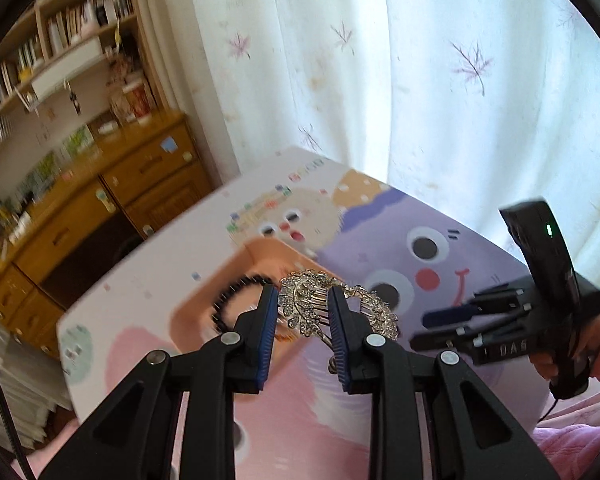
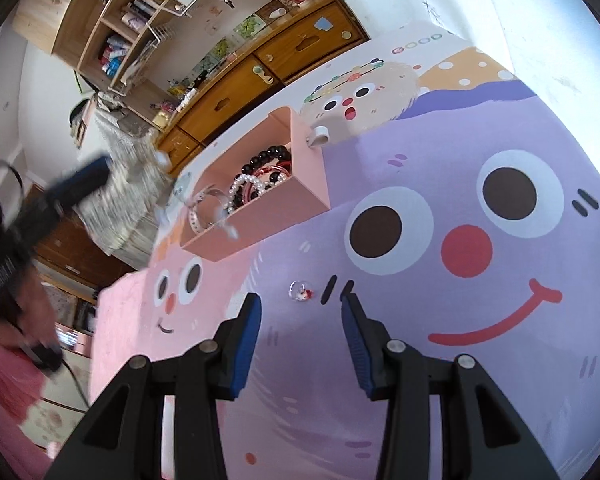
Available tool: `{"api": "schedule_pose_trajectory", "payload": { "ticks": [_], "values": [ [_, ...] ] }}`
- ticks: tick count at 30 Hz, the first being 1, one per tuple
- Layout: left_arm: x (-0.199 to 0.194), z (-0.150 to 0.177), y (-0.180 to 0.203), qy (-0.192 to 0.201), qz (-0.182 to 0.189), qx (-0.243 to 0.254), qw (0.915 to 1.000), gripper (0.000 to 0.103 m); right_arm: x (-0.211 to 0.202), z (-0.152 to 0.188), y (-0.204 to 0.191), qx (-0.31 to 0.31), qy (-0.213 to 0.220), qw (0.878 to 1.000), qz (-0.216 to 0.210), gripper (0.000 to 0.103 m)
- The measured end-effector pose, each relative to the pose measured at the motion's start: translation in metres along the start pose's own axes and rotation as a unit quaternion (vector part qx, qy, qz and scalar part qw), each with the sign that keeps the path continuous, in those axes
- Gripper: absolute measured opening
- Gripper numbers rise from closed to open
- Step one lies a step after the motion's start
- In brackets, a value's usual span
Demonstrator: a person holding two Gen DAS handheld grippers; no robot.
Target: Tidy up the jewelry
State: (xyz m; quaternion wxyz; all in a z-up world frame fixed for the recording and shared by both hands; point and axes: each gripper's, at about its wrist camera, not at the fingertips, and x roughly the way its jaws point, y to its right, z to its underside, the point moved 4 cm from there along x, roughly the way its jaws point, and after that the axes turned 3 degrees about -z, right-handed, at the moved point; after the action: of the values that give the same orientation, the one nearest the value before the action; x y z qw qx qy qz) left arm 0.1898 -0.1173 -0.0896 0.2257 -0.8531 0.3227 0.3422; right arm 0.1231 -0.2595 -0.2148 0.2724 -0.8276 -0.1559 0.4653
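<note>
Left wrist view: the left gripper [image 1: 303,300] holds a sparkly gold hair comb [image 1: 332,304] between its blue pads. The jaws are narrow and squeeze the comb from both sides. The comb hangs in the air, above the table mat [image 1: 380,208]. Just past the fingertips, lower down, sits the pink box [image 1: 260,252]. A black bead bracelet [image 1: 240,292] lies inside it, just to the left of the left finger.

To the right of this tool is the right gripper [image 1: 440,328], held by a hand [image 1: 556,364] in a pink sleeve. It holds nothing.

In the right wrist view, the right gripper [image 2: 300,312] has its jaws about half open, with only the mat between them. A tiny clear ring with a red bit [image 2: 300,291] lies on the mat right in front of the tips. It touches neither pad. The pink box [image 2: 296,184] is farther ahead and a bit to the left. Black beads, a pearl bracelet [image 2: 240,188] and some pink and red bands are already in it. The left gripper [image 2: 80,184] shows as a dark blur far to the left, and something blurry and pale hangs over the near end of the box.

So part of the job looks done, since many pieces are in the box. I think the comb goes in next. The little ring is still out on the mat, so it is left to pick up. I cannot tell if more pieces are outside these views.
</note>
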Motion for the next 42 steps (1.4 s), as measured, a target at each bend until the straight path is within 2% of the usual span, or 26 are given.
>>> {"api": "schedule_pose_trajectory", "payload": {
  "ticks": [6,13,20,21,22,29,31,32,33,35,42],
  "values": [
    [0.01,-0.012,-0.02,0.015,-0.03,-0.005,0.9994,0.023,0.016,0.002,-0.014,-0.031,-0.006,0.999,0.03,0.041],
    [0.037,-0.006,-0.042,0.018,-0.054,-0.044,0.9974,0.024,0.045,0.003,-0.021,-0.075,-0.024,0.994,0.08,0.024],
    [0.056,0.006,-0.063,0.011,-0.082,-0.09,0.9925,0.024,0.055,0.001,-0.027,-0.114,-0.03,0.986,0.114,0.02],
    [0.058,0.008,-0.066,0.009,-0.084,-0.094,0.992,0.024,0.055,0.001,-0.027,-0.118,-0.03,0.985,0.121,0.014],
    [0.059,0.01,-0.067,0.008,-0.086,-0.096,0.9917,0.024,0.055,0.001,-0.027,-0.122,-0.03,0.983,0.131,0.01],
    [0.069,0.016,-0.078,0.013,-0.078,-0.132,0.9881,0.024,0.058,0.001,-0.036,-0.156,-0.042,0.974,0.158,0.009],
    [0.067,0.016,-0.081,0.017,-0.076,-0.139,0.9872,0.03,0.058,0.0,-0.036,-0.154,-0.043,0.974,0.16,0.007],
    [0.066,0.017,-0.083,0.018,-0.073,-0.143,0.9869,0.038,0.057,0.0,-0.036,-0.152,-0.045,0.974,0.16,0.007],
    [0.066,0.017,-0.086,0.015,-0.072,-0.146,0.9865,0.049,0.056,-0.001,-0.036,-0.149,-0.045,0.975,0.16,0.002],
    [0.065,0.019,-0.089,0.014,-0.07,-0.152,0.9858,0.057,0.055,-0.003,-0.037,-0.145,-0.048,0.975,0.16,0.002],
    [0.053,0.032,-0.102,0.014,-0.072,-0.161,0.9843,0.057,0.056,-0.01,-0.047,-0.159,-0.062,0.973,0.153,0.002]
  ]
}}
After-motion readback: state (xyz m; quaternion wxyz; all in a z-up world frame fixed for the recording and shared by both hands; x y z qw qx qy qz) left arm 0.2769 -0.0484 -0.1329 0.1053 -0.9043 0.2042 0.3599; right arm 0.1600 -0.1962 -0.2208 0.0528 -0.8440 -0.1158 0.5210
